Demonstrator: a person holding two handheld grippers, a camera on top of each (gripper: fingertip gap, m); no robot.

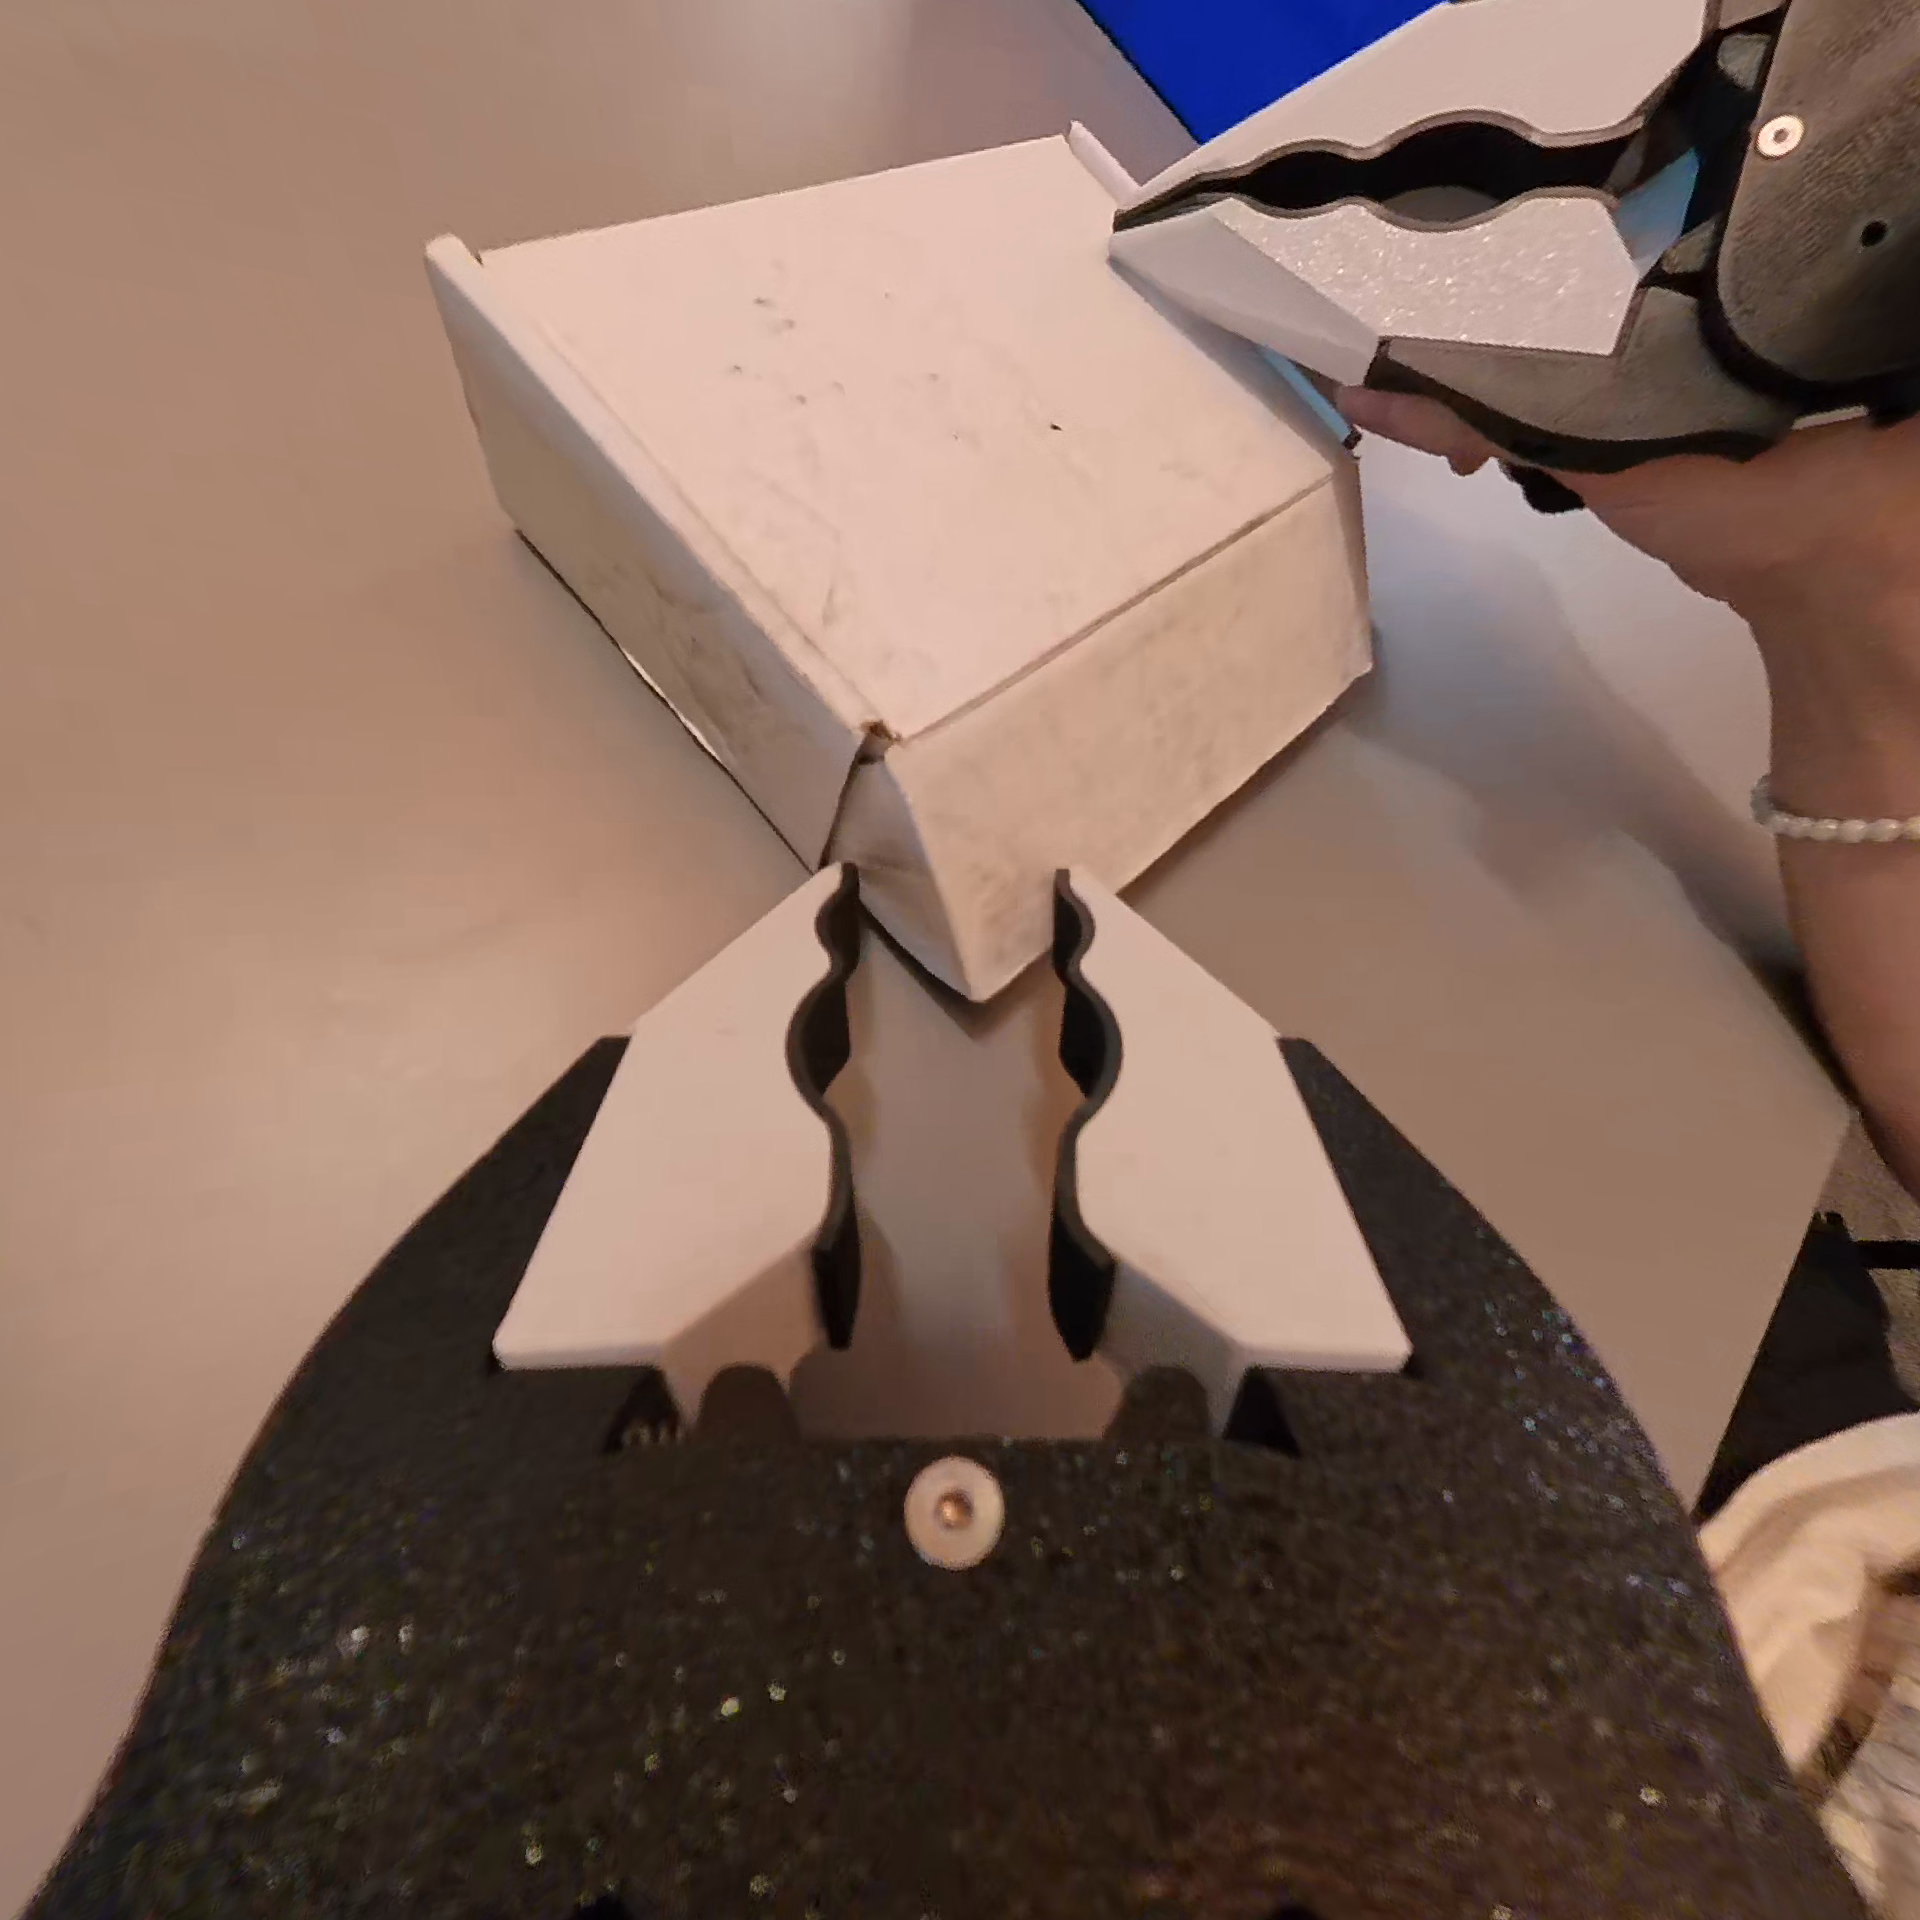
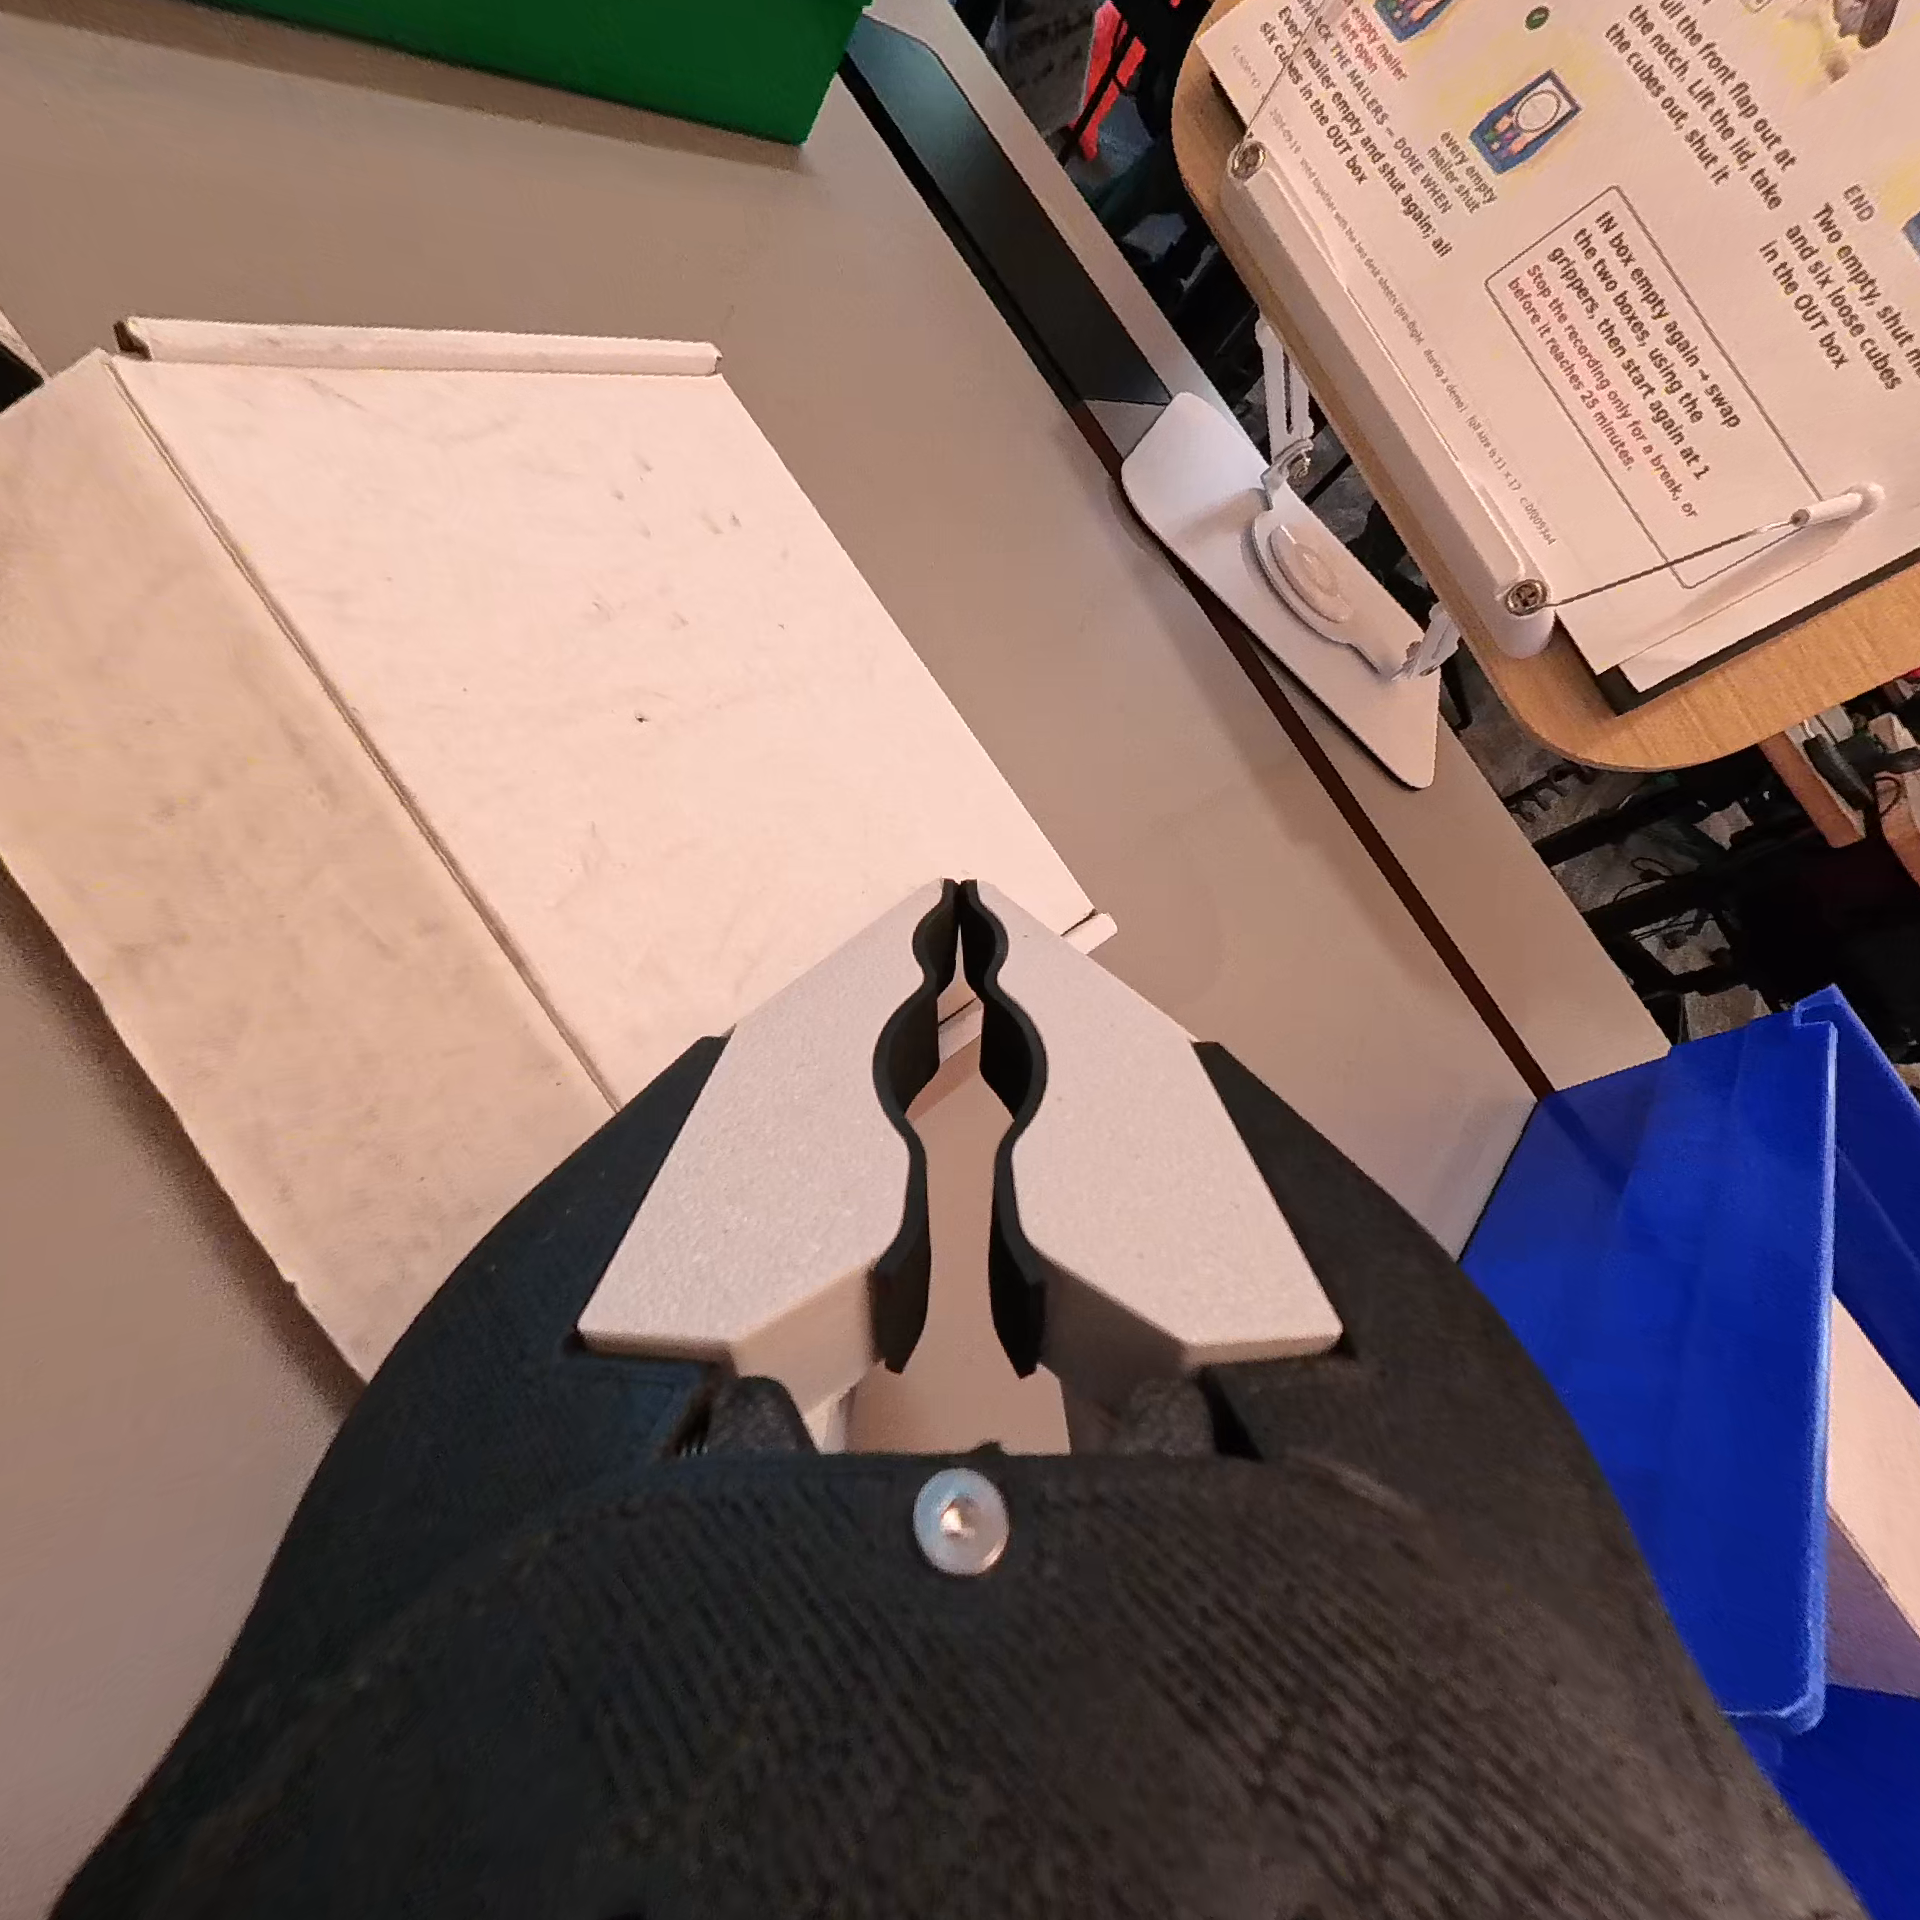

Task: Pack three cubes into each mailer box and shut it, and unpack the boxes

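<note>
A white mailer box point(image 1: 914, 436) lies on the tan table with its lid down; a flap edge sticks up along its far side. My left gripper point(image 1: 954, 883) is open, and the box's near corner sits between its fingertips, at table level. My right gripper point(image 2: 956, 885) is shut, with its tips on the lid's edge near a corner of the box point(image 2: 520, 623). Nothing shows between its pads. In the left wrist view the right gripper point(image 1: 1120, 220) comes in from the upper right at the box's far right side. No cubes are in view.
A blue bin point(image 2: 1683, 1351) stands just off the table's right edge. A green bin point(image 2: 582, 52) sits at the far end. A stand with a printed sheet point(image 2: 1558, 312) stands beyond the table edge. A hand with a bead bracelet point(image 1: 1714, 520) holds the right gripper.
</note>
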